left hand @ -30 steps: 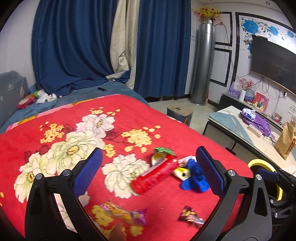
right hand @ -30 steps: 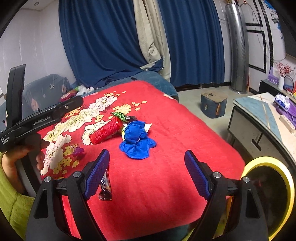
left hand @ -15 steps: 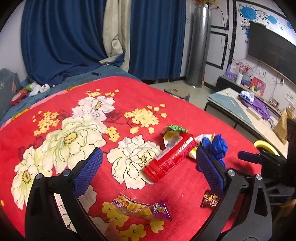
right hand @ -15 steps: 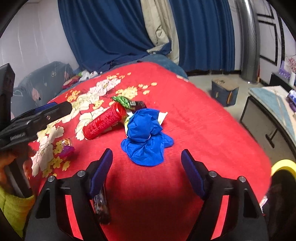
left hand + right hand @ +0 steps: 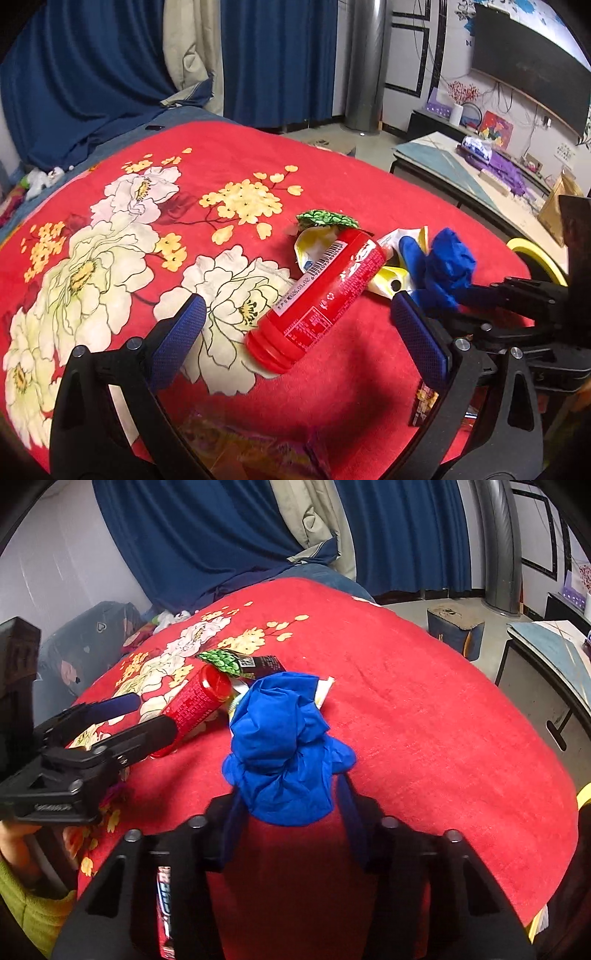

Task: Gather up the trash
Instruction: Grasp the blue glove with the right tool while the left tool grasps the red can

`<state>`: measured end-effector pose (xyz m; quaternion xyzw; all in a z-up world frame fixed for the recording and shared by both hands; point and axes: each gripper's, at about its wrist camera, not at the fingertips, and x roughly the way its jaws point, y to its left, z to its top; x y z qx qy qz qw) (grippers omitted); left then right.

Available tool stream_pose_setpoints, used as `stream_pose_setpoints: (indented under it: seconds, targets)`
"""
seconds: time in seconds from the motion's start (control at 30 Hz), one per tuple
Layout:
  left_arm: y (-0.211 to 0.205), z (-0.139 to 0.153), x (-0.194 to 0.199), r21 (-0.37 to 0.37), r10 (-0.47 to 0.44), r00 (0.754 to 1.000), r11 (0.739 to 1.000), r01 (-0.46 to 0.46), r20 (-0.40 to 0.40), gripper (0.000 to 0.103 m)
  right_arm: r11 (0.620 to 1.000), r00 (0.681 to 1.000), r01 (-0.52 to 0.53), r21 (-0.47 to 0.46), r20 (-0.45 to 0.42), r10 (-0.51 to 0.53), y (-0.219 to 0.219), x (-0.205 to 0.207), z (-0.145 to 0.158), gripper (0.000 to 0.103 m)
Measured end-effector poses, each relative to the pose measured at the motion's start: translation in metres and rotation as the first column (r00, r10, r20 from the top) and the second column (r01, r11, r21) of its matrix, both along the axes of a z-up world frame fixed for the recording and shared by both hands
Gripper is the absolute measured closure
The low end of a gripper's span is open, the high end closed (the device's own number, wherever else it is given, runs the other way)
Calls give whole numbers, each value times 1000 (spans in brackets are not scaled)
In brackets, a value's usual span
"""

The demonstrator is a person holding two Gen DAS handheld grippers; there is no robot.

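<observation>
On the red flowered blanket (image 5: 229,147) lies a red canister (image 5: 321,299) on its side, between the spread fingers of my open left gripper (image 5: 299,343); its pads stay clear of it. Beside it sits a crumpled blue wad (image 5: 284,760). My right gripper (image 5: 291,823) straddles the wad's near end, its jaws closing and their pads touching its sides. The left wrist view shows the blue wad (image 5: 443,266) with the right gripper (image 5: 458,302) on it. A green wrapper (image 5: 221,661) and yellow wrappers (image 5: 314,243) lie behind the canister (image 5: 195,705). The left gripper (image 5: 147,714) enters from the left.
A purple-yellow wrapper (image 5: 251,454) and a small dark wrapper (image 5: 424,402) lie near the blanket's front; another wrapper (image 5: 164,897) lies under my right gripper. A yellow-rimmed bin (image 5: 535,254) stands past the bed's right edge, with a low table (image 5: 443,162) and a box (image 5: 454,631) beyond.
Both grippers have come down and closer to the trash. The right jaws have narrowed around the blue wad. The red canister now lies between the left fingers.
</observation>
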<state>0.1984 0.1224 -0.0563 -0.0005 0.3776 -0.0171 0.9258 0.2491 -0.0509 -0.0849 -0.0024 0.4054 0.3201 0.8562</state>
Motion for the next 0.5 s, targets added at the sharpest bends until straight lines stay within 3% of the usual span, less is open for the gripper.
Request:
stream_pose_setpoints:
  seconds: [0.07, 0.27, 0.5]
  targets:
    - [-1, -1, 3, 2, 0, 1000, 1000, 0, -4, 18, 1000, 1000, 2, 10, -6, -2, -5, 0, -1, 74]
    - [-3, -13, 12, -14, -17, 998, 1000, 16, -57, 42, 999, 1000, 18, 38, -21, -17, -17, -6, -2, 88]
    - [-6, -15, 10, -9, -22, 998, 1000, 21, -64, 61, 999, 1000, 28, 44, -16, -27, -26, -15, 1, 90]
